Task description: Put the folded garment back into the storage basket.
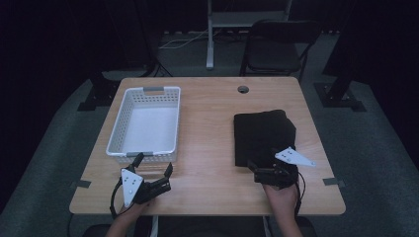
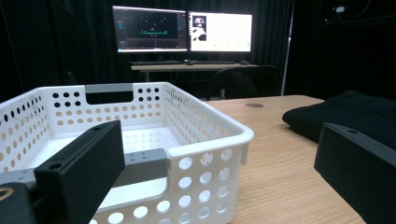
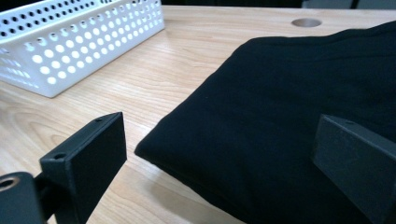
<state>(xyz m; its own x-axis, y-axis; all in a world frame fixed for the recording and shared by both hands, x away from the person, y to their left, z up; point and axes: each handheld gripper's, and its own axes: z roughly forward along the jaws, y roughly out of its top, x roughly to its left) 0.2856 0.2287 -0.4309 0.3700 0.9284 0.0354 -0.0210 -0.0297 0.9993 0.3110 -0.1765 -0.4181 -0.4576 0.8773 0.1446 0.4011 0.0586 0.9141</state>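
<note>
At desk's near edge: left gripper [image 1: 154, 174] jaws spread, holding nothing; right gripper [image 1: 269, 170] spread over near edge of soft black folded cloth [image 1: 263, 134], right half. White perforated plastic basket [image 1: 118, 126] left half, empty.

Light wooden table [image 1: 207, 123] with rounded corners and a round cable hole [image 1: 242, 89] near the far edge. White perforated basket [image 1: 145, 123] with grey handles sits on the left half, its floor bare; folded black cloth [image 1: 262, 133] lies flat on the right half, well apart from the basket. Bare wood runs between them and along the near edge.
</note>
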